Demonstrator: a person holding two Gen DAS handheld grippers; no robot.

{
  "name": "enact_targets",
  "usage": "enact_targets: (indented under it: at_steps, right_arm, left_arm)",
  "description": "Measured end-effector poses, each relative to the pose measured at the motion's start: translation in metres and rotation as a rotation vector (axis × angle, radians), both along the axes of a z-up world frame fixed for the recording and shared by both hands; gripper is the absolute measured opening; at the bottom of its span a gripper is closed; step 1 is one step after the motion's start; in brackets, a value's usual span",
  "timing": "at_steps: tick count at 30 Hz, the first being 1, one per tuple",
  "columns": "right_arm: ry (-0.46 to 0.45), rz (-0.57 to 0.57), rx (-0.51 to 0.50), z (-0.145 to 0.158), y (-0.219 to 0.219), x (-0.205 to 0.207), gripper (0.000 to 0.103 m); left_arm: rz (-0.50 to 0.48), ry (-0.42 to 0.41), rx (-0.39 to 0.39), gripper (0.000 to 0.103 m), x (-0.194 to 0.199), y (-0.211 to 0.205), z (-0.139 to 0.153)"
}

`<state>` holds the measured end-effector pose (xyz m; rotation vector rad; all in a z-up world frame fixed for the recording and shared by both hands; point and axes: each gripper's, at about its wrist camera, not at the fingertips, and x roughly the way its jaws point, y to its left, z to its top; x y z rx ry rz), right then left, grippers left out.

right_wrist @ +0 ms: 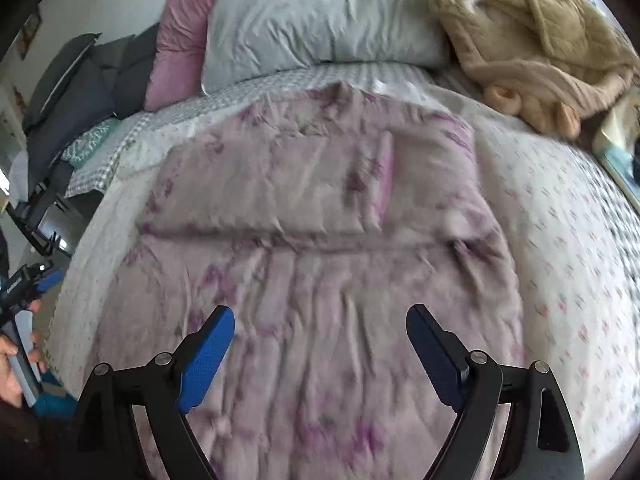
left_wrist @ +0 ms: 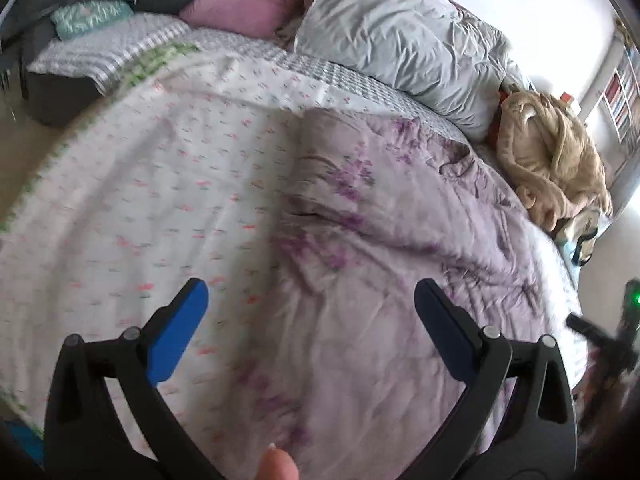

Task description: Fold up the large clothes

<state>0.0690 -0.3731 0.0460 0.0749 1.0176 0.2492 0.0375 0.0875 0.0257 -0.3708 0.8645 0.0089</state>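
Right now both my jaws stand spread wide with nothing between them: the right gripper (right_wrist: 320, 354) hangs over the near part of the lilac floral garment (right_wrist: 320, 240), the left gripper (left_wrist: 310, 330) over its left edge. In the right view the garment lies straight ahead, long axis running away up the frame on the bed (right_wrist: 568, 240), so my right hand seems nearer its middle. It looks thin and creased, its far part already folded over. Beyond lie a grey pillow (right_wrist: 312, 24) and a tan blanket (right_wrist: 532, 36)
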Motion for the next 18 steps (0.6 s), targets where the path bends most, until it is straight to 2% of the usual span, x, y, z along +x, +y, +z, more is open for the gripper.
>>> enact_targets:
  at_steps: [4, 7, 10, 13, 14, 16, 17, 18]
  right_arm:
    - [-0.023, -0.064, 0.047, 0.009, -0.04, -0.023, 0.089]
    - [-0.007, -0.114, 0.121, 0.001, -0.072, -0.04, 0.089]
    - [0.018, -0.191, 0.16, -0.023, -0.106, -0.056, 0.089]
    - [0.037, -0.269, 0.212, -0.053, -0.138, -0.071, 0.089]
    - [0.045, -0.287, 0.227, -0.061, -0.146, -0.075, 0.089]
    - [0.141, -0.315, 0.224, -0.083, -0.159, -0.081, 0.089]
    - [0.182, -0.312, 0.209, -0.089, -0.163, -0.083, 0.089]
    - [0.175, -0.274, 0.242, -0.091, -0.167, -0.089, 0.089]
  left_arm:
    - [-0.069, 0.047, -0.025, 0.102, -0.027, 0.009, -0.003]
    - [-0.125, 0.087, -0.049, 0.102, -0.04, 0.011, -0.012]
    - [-0.153, 0.128, -0.064, 0.102, -0.048, 0.015, -0.03]
    - [-0.135, 0.162, -0.102, 0.102, -0.054, 0.02, -0.061]
    - [-0.126, 0.198, -0.114, 0.102, -0.054, 0.02, -0.07]
    - [-0.136, 0.281, -0.165, 0.102, -0.052, 0.019, -0.086]
    - [-0.149, 0.285, -0.181, 0.102, -0.052, 0.019, -0.089]
    - [-0.157, 0.295, -0.184, 0.102, -0.054, 0.019, -0.093]
